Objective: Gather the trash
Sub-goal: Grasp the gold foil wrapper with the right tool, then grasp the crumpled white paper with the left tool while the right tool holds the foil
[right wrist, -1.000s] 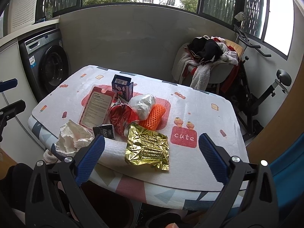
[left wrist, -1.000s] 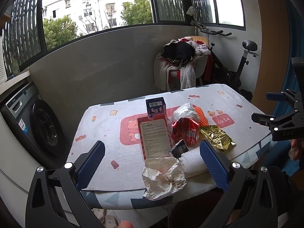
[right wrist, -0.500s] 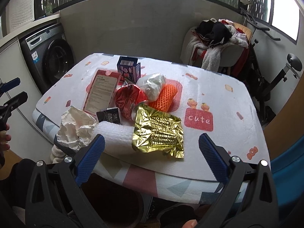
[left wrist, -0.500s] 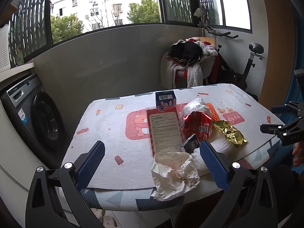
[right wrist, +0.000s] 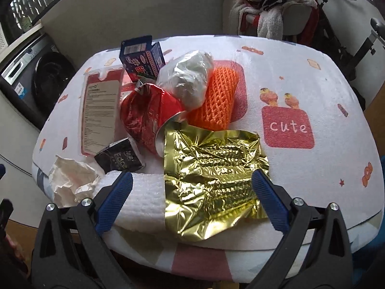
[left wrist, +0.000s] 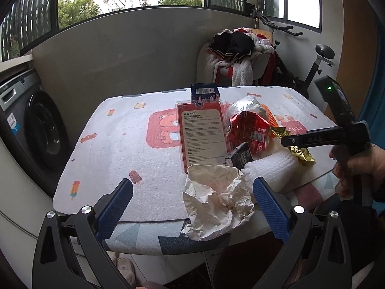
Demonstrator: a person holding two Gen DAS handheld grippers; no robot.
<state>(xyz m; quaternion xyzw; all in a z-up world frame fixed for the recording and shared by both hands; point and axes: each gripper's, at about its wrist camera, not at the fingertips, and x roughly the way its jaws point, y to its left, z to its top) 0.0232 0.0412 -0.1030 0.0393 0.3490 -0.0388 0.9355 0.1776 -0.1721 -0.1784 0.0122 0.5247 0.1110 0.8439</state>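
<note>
Trash lies in a heap on the table: a gold foil wrapper [right wrist: 211, 175], white foam wrap [right wrist: 144, 202], crumpled paper [left wrist: 216, 202], a small black packet [right wrist: 119, 157], a red crushed can [right wrist: 149, 115], an orange foam net [right wrist: 219, 96], a clear plastic bag [right wrist: 190, 79], a red blister pack [left wrist: 202, 130] and a blue box [right wrist: 142, 57]. My right gripper [right wrist: 192, 202] is open, its fingers on either side of the gold wrapper and foam wrap at the table's near edge. My left gripper [left wrist: 192, 207] is open just before the crumpled paper.
The table [left wrist: 115, 149] has a white cartoon-print cover. A washing machine [left wrist: 28, 125] stands left. A chair piled with clothes [left wrist: 235, 55] and an exercise bike [left wrist: 320, 55] stand behind. A dark bin [left wrist: 240, 265] shows under the near edge.
Both grippers moved closer to the table. The right one dropped low over the gold wrapper; the left one came nearer the crumpled paper. Both stayed open.
</note>
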